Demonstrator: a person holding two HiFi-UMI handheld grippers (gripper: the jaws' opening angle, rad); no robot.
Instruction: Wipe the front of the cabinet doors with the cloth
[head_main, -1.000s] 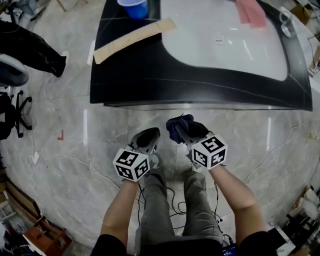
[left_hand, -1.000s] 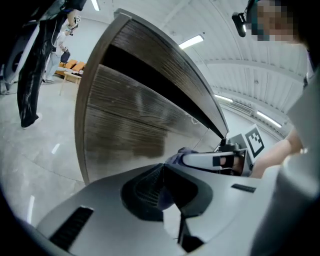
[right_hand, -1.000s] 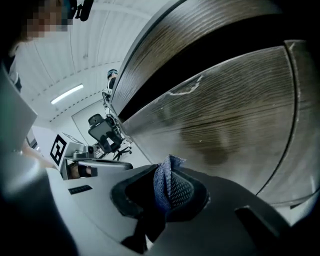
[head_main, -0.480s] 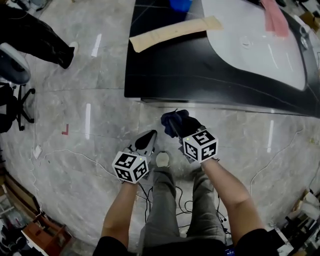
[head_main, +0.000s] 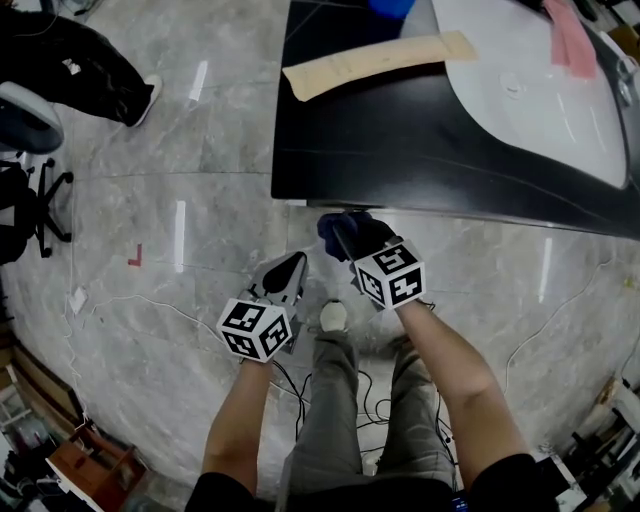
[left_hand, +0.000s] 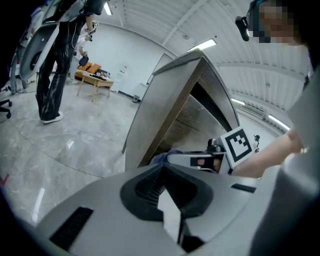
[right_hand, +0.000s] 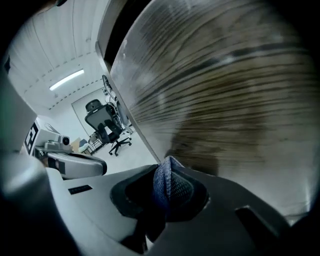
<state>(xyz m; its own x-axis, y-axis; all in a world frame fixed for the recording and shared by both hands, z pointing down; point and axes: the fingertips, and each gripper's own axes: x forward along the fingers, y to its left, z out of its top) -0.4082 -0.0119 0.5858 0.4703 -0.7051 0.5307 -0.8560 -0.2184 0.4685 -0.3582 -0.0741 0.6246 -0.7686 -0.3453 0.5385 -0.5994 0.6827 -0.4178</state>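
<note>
A blue cloth (head_main: 342, 229) is bunched in my right gripper (head_main: 350, 240), which is shut on it just below the black countertop's front edge (head_main: 420, 200). In the right gripper view the cloth (right_hand: 168, 183) pokes out between the jaws of the right gripper (right_hand: 167, 172), very near the wood-grain cabinet door (right_hand: 225, 100). My left gripper (head_main: 287, 270) hangs to the left and slightly nearer me, shut on nothing. Its own view shows the left gripper (left_hand: 162, 167), the cabinet door (left_hand: 160, 110) edge-on and the cloth (left_hand: 161, 157).
The white sink basin (head_main: 560, 110) sits in the countertop, which also carries a cardboard strip (head_main: 380, 62), a pink cloth (head_main: 572, 35) and a blue cup (head_main: 392, 8). A person in black trousers (head_main: 70, 65) and an office chair (head_main: 25, 160) are at left. Cables (head_main: 370, 400) lie by my feet.
I have shifted toward the cabinet's left end. The right gripper with the cloth has come closer to the cabinet front; the left gripper moved along beside it.
</note>
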